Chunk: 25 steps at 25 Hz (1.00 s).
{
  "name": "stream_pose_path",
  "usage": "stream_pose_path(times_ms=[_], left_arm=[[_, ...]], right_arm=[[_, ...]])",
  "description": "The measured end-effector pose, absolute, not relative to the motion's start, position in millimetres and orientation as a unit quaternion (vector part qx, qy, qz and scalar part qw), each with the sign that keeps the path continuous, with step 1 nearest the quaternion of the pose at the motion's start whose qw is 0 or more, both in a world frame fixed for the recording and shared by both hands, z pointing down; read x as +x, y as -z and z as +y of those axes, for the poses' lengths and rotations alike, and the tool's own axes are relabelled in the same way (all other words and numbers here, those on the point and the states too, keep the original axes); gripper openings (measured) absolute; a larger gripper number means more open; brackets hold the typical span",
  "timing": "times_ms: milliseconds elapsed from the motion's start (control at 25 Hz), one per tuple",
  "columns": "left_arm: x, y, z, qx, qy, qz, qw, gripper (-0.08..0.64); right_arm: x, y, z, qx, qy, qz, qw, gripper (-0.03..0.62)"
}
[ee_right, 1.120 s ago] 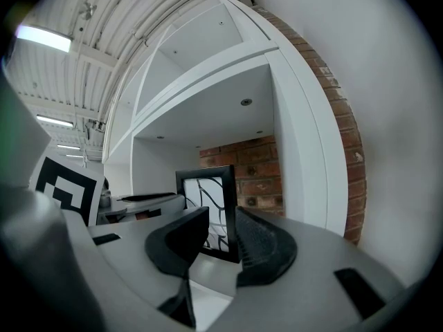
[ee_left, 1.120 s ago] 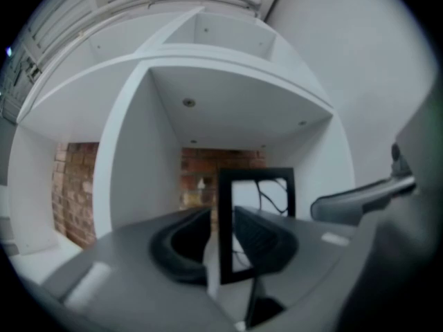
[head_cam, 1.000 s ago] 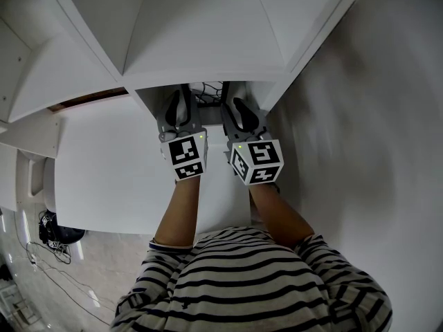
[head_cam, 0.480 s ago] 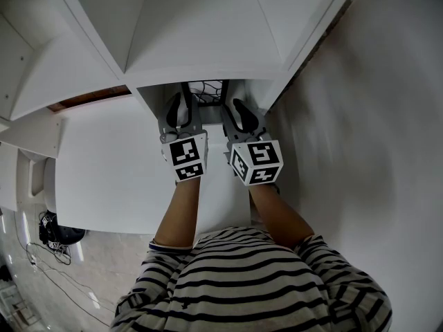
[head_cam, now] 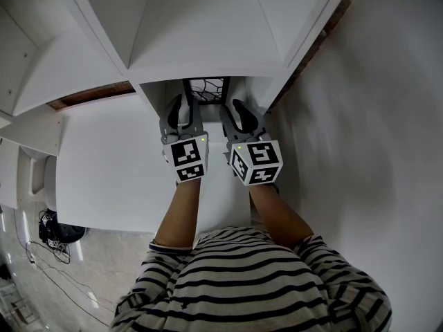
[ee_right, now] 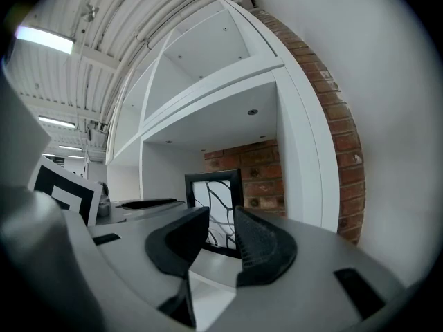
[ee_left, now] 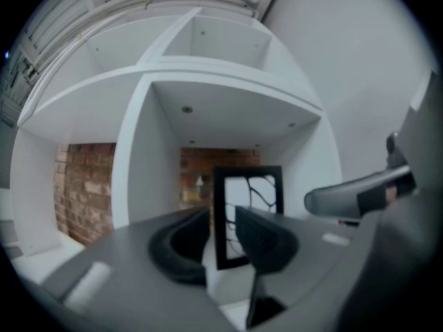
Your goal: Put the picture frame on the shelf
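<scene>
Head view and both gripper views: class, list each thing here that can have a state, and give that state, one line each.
picture frame: upright in the shelf compartment beside the wall, gripped by neither gripper.
left gripper: jaws apart, nothing clamped, frame beyond them.
right gripper: jaws apart, nothing clamped, frame beyond them.
shelf: open-fronted, holding the frame.

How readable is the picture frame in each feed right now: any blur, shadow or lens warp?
Head view: sharp, but the picture frame sits in shadow inside the shelf, whose lines bow from the wide lens. Left gripper view: soft and dim throughout, picture frame hazy, near jaws blurred. Right gripper view: crisper, picture frame and brick wall clear, edges curved.
</scene>
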<state>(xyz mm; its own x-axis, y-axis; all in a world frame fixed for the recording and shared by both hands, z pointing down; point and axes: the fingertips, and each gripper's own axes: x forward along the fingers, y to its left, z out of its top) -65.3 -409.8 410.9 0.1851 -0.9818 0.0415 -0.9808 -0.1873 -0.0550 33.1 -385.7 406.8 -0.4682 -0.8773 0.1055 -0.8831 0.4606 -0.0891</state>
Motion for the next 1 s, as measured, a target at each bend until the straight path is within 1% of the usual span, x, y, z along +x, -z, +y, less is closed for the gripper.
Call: stream_pose_path(times_ms=[800,1000], left_arm=[[-59.4,-418.7,-375.9,-0.784,0.039,0.62,-0.001,0.101],[-58.2,-426.3,-365.7,-0.793,0.044,0.607,-0.003,0.101]], right_arm=[[27.9,-409.8,-362.0,0.503,-0.069,-0.861,0.021,0.112],[23.8,-417.1,-354.3,0.48,-0.09,-0.873,0.012,0.112]])
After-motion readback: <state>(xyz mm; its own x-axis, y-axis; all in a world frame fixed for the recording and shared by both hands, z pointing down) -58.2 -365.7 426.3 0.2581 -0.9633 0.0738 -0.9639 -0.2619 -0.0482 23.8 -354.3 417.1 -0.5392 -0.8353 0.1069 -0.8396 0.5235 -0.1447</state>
